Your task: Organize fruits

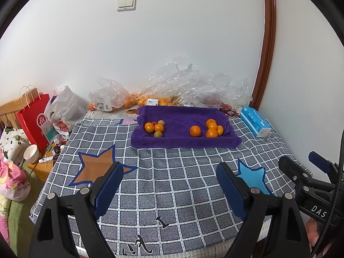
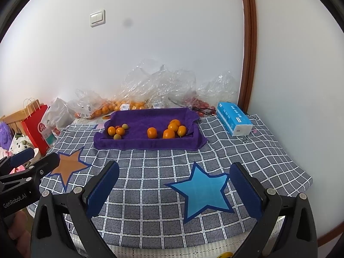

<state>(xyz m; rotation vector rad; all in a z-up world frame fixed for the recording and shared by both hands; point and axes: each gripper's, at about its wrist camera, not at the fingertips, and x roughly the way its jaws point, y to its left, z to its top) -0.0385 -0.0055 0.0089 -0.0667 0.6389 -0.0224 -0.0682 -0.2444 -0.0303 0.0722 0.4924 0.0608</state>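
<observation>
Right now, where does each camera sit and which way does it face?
Left wrist: on the left tool, aimed slightly down across the checked cloth at the purple towel-lined tray; the right tool shows at right.
Right wrist: on the right tool, same aim; the left tool shows at left.
Shared: tray, blue tissue box.

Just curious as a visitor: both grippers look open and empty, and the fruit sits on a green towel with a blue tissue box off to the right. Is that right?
Nearly. The towel is purple, not green, as the right wrist view shows. The rest holds: the left gripper and right gripper are open and empty, the fruit sits on the towel, and the blue tissue box lies to its right.
</observation>
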